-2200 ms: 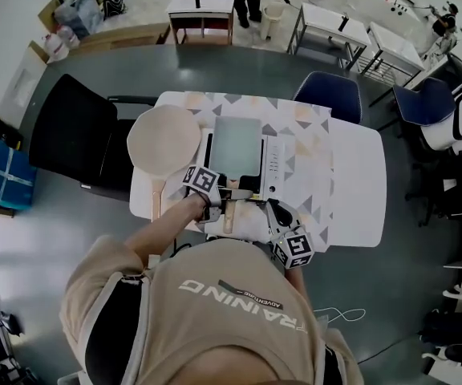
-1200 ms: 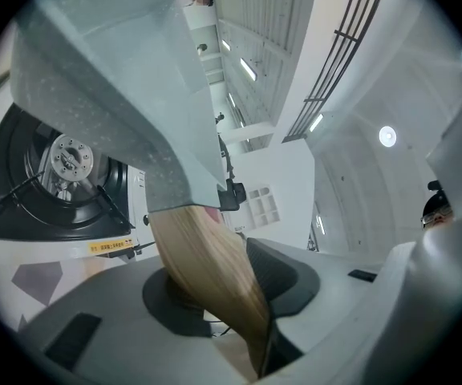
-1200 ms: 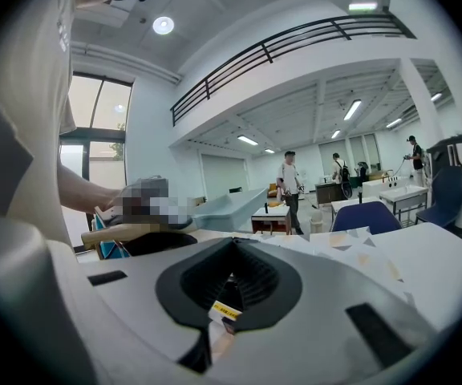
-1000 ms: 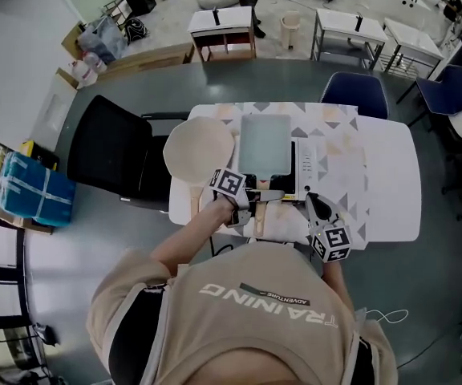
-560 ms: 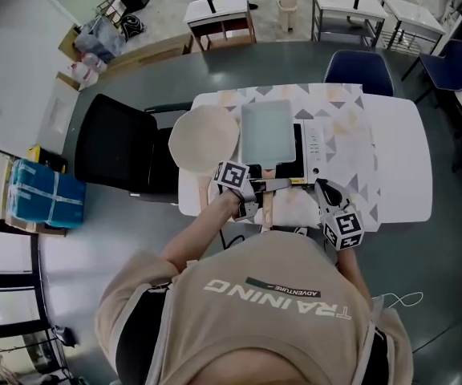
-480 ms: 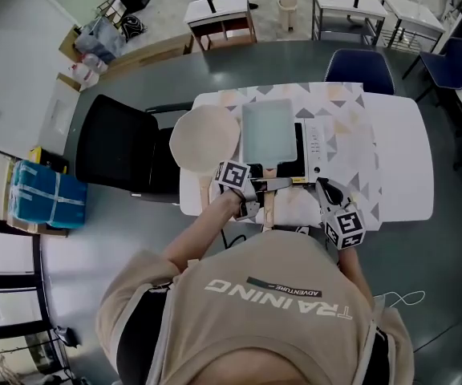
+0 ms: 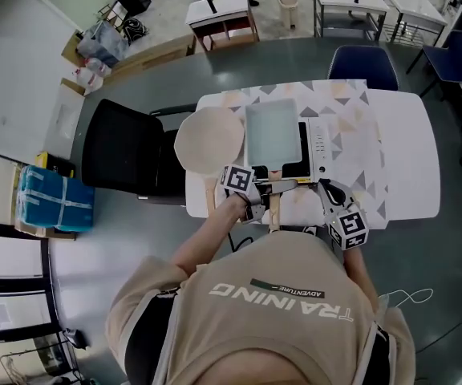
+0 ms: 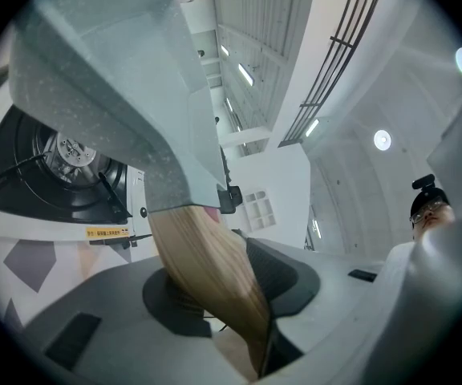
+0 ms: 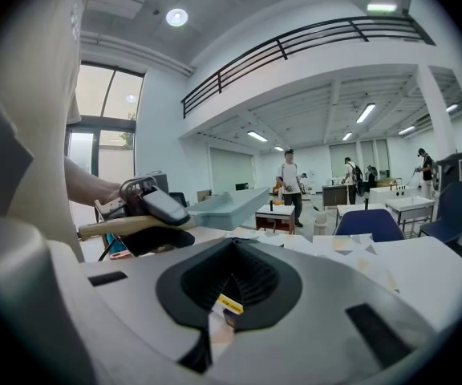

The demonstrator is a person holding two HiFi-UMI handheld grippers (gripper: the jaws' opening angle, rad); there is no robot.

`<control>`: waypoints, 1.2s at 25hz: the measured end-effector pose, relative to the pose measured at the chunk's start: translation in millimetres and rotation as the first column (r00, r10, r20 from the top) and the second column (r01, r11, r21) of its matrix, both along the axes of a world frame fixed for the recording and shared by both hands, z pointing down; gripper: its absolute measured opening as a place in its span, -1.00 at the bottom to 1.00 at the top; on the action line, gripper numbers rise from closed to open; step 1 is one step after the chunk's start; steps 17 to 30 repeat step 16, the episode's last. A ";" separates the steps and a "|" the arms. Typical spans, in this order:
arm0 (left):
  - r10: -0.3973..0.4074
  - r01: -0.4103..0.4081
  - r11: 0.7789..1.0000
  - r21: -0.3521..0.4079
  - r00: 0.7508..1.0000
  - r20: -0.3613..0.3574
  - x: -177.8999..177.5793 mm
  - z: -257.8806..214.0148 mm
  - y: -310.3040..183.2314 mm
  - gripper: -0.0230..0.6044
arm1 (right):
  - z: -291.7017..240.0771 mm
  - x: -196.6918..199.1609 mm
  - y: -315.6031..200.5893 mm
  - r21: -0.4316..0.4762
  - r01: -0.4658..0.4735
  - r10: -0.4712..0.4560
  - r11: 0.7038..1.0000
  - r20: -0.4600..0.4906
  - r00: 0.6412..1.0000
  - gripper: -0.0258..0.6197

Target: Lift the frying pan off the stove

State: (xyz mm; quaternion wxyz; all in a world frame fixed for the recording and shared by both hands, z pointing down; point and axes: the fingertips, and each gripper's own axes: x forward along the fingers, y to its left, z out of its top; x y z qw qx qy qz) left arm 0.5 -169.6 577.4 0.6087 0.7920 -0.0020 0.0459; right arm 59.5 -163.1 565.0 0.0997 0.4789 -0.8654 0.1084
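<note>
The square grey-green frying pan (image 7: 271, 131) hangs over the white tabletop stove (image 7: 317, 144). In the left gripper view its underside (image 8: 111, 79) is lifted and tilted above the black burner (image 8: 70, 163). My left gripper (image 7: 265, 189) is shut on the pan's wooden handle (image 7: 274, 208); the handle (image 8: 207, 263) runs between the jaws of the left gripper (image 8: 239, 295). My right gripper (image 7: 328, 191) stands to the right of the handle, apart from it. The right gripper (image 9: 223, 295) is shut and empty, and its view shows the pan (image 9: 231, 207) at the left.
A round beige board with a handle (image 7: 208, 139) lies left of the stove. The white table (image 7: 403, 163) has a patterned cloth under the stove. A black chair (image 7: 123, 147) stands at the left, a blue chair (image 7: 363, 62) beyond. People (image 9: 289, 184) stand far off.
The left gripper has stayed shut on the wooden handle. The pan now sits a little further left over the stove, with more black burner showing at its right. The head view has shifted.
</note>
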 end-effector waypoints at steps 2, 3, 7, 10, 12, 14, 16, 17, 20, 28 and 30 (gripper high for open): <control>-0.002 0.002 1.000 0.000 1.000 0.005 -0.2 3.9 -0.1 -0.47 | 2.4 1.0 0.2 -0.008 0.001 -0.001 1.000 0.000 1.000 -0.93; 0.001 -0.001 1.000 0.007 1.000 -0.002 0.8 3.6 -0.1 -0.47 | 3.8 1.7 -0.1 -0.011 0.001 -0.001 1.000 0.001 1.000 -0.93; 0.005 -0.005 1.000 0.010 1.000 -0.007 1.0 1.9 0.3 -0.47 | 8.2 2.2 -2.5 -0.021 -0.005 0.006 1.000 0.019 1.000 -0.93; 0.002 -0.002 1.000 -0.011 1.000 -0.013 2.0 -2.5 1.9 -0.47 | 10.3 1.2 -4.5 -0.023 0.002 -0.002 1.000 0.016 1.000 -0.93; -0.002 0.002 1.000 -0.019 1.000 -0.012 1.7 -3.1 0.9 -0.47 | 10.7 0.5 -6.9 -0.022 0.007 -0.007 1.000 0.013 1.000 -0.93; -0.005 0.005 1.000 -0.013 1.000 -0.010 1.9 -1.7 -1.3 -0.47 | 11.1 0.9 -8.6 -0.020 0.011 -0.011 1.000 0.011 1.000 -0.93; -0.007 0.007 1.000 -0.002 1.000 -0.008 2.5 0.1 -3.2 -0.47 | 12.2 1.5 -9.5 -0.021 0.014 -0.014 1.000 0.011 1.000 -0.93; -0.007 0.007 1.000 -0.002 1.000 -0.008 2.5 0.1 -3.2 -0.47 | 12.2 1.5 -9.5 -0.021 0.014 -0.014 1.000 0.011 1.000 -0.93; -0.007 0.007 1.000 -0.002 1.000 -0.008 2.5 0.1 -3.2 -0.47 | 12.2 1.5 -9.5 -0.021 0.014 -0.014 1.000 0.011 1.000 -0.93; -0.007 0.007 1.000 -0.002 1.000 -0.008 2.5 0.1 -3.2 -0.47 | 12.2 1.5 -9.5 -0.021 0.014 -0.014 1.000 0.011 1.000 -0.93; -0.007 0.007 1.000 -0.002 1.000 -0.008 2.5 0.1 -3.2 -0.47 | 12.2 1.5 -9.5 -0.021 0.014 -0.014 1.000 0.011 1.000 -0.93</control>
